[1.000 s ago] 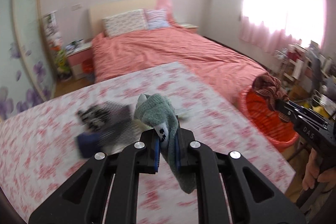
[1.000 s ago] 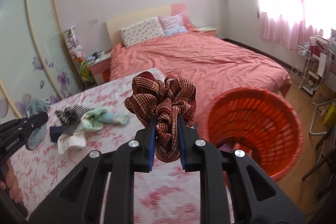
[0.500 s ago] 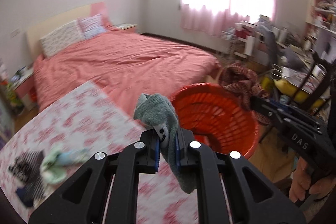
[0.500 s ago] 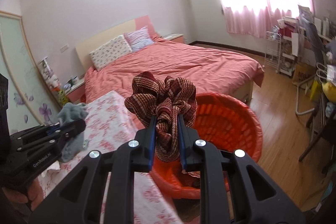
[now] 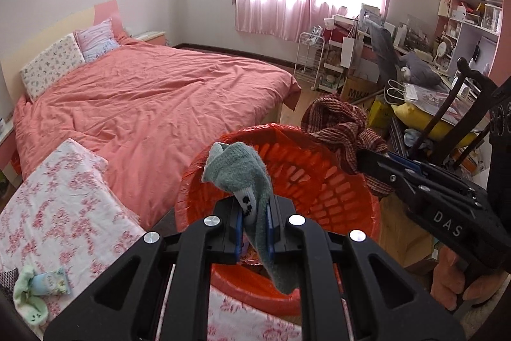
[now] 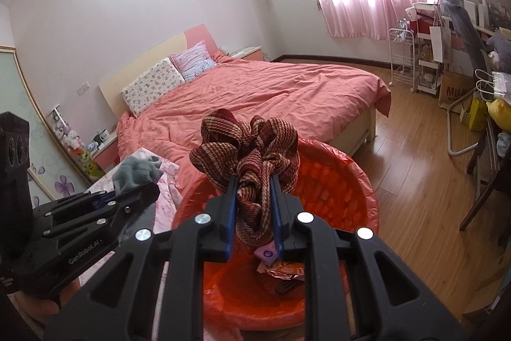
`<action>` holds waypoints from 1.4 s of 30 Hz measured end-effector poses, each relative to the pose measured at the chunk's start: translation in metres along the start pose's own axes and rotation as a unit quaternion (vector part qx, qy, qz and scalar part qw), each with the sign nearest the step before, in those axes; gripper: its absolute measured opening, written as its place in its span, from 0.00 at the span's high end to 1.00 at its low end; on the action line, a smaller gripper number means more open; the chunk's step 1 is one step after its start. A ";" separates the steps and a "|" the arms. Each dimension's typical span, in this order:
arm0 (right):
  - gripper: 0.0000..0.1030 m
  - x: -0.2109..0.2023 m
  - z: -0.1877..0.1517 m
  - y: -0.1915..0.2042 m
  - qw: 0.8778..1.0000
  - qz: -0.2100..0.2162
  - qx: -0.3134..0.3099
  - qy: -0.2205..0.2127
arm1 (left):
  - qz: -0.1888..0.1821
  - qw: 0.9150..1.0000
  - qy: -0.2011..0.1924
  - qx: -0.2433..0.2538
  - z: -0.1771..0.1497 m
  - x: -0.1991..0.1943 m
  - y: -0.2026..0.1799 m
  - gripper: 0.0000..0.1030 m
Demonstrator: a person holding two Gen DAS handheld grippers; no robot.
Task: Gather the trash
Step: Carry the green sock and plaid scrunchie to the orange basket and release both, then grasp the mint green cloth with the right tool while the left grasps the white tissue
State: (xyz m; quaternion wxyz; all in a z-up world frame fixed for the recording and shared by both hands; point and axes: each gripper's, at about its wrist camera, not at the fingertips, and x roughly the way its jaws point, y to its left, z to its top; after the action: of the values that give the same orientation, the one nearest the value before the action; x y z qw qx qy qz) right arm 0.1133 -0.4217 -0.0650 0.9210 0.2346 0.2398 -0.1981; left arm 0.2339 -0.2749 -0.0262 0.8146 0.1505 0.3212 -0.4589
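My left gripper [image 5: 254, 229] is shut on a grey-green sock [image 5: 238, 174] and holds it over the near rim of the orange basket [image 5: 319, 181]. My right gripper [image 6: 254, 213] is shut on a red-brown striped knit cloth [image 6: 252, 146] and holds it above the same basket [image 6: 335, 181]. The cloth also shows in the left wrist view [image 5: 338, 123], over the basket's right rim. The left gripper and its sock [image 6: 137, 170] show at the left of the right wrist view. Wrappers [image 6: 281, 267] lie in the basket's bottom.
A floral-covered table [image 5: 64, 206] at the left holds a pale green sock [image 5: 32, 296]. A bed with a pink cover [image 5: 143, 91] lies behind the basket. A cluttered desk and shelves [image 5: 447, 53] stand at the right. Wooden floor [image 6: 415, 181] lies right of the basket.
Both grippers have swung right, from over the floral table to over the orange basket, each still holding its item. The basket now lies directly below both.
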 end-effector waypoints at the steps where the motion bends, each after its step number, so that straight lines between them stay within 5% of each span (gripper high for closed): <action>1: 0.81 0.006 0.000 -0.004 1.000 0.002 0.004 0.003 | 0.001 1.000 0.003 0.000 0.001 0.004 -0.001 0.89; 4: 0.70 0.017 -0.001 -0.013 1.000 0.011 0.016 0.012 | 0.009 1.000 0.016 -0.005 0.000 0.011 0.002 0.84; 8: 0.62 0.030 -0.001 -0.028 0.999 0.012 0.039 0.017 | 0.021 0.999 0.025 -0.016 -0.003 0.015 0.005 0.53; 17: 0.53 0.027 -0.002 -0.024 1.000 -0.011 0.017 0.016 | 0.064 0.997 0.039 -0.027 -0.003 0.013 0.010 0.48; 27: 0.49 -0.002 -0.008 0.040 0.999 0.012 -0.034 0.018 | 0.149 0.985 0.027 -0.087 -0.042 -0.069 0.058 0.37; 35: 0.47 -0.016 -0.043 0.132 0.991 0.068 -0.106 0.049 | 0.242 0.956 0.034 -0.164 -0.111 -0.153 0.109 0.35; 42: 0.47 0.001 -0.093 0.218 0.974 0.106 -0.177 0.092 | 0.344 0.912 0.031 -0.221 -0.175 -0.216 0.161 0.21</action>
State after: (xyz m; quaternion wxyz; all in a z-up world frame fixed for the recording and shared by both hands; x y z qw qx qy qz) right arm 0.1857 -0.1958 -0.0638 0.9376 0.1089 0.3287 -0.0316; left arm 0.2222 0.0464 -0.0224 0.9240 0.0824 0.3680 -0.0633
